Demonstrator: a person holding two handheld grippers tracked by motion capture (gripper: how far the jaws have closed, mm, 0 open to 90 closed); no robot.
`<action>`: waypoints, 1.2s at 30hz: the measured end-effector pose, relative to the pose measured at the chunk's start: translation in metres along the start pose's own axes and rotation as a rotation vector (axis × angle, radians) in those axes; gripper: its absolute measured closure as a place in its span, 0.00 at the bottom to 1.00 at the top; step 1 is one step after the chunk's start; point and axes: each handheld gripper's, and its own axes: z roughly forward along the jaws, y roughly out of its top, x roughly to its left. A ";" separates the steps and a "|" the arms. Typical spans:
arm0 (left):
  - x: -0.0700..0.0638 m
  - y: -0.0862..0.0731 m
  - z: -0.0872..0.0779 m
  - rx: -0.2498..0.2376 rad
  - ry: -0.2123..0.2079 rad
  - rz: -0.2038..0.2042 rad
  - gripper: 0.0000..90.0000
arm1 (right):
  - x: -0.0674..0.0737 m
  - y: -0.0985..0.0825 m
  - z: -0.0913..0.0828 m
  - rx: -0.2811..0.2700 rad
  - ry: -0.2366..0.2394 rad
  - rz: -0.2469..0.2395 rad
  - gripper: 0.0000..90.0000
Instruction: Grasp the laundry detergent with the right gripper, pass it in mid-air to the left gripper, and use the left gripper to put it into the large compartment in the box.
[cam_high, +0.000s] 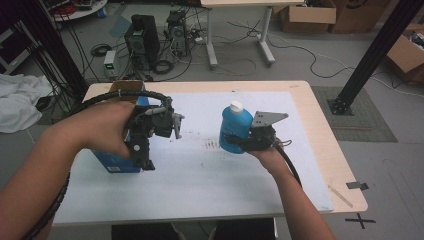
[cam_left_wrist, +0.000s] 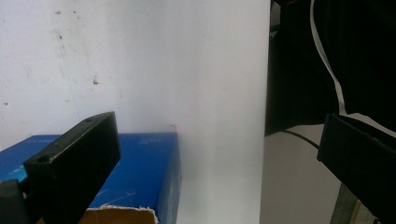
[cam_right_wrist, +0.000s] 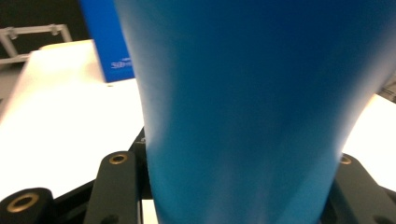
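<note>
A blue bottle (cam_high: 234, 127) with a white cap stands upright just above the white mat (cam_high: 200, 170), held near its base. My right gripper (cam_high: 239, 143) is shut on it from the right side. In the right gripper view the bottle (cam_right_wrist: 243, 116) sits between both black jaws. A blue box (cam_high: 117, 162) with an open cardboard flap stands at the mat's left. My left gripper (cam_high: 150, 150) hovers over the box's near right corner, open with its jaws wide apart. In the left gripper view the box (cam_left_wrist: 144, 163) lies below the left jaw, and the left gripper (cam_left_wrist: 217, 135) has nothing between its jaws.
The wooden table (cam_high: 310, 100) shows around the mat, with bare mat between the box and the bottle. On the floor behind are computer towers (cam_high: 142, 40), cables and cardboard boxes (cam_high: 305, 15). A black frame post (cam_high: 370, 55) rises at the right. White cloth (cam_high: 20, 102) lies at the far left.
</note>
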 end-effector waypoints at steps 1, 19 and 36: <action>0.000 0.001 0.000 -0.001 0.001 -0.002 0.00 | 0.003 0.003 -0.002 0.001 0.010 -0.012 0.52; 0.014 0.019 0.006 0.000 -0.010 0.024 0.00 | 0.057 0.023 0.003 0.018 0.200 -0.105 0.52; 0.017 0.029 0.019 -0.010 -0.023 0.037 0.00 | 0.081 0.016 0.051 0.035 0.298 -0.113 0.52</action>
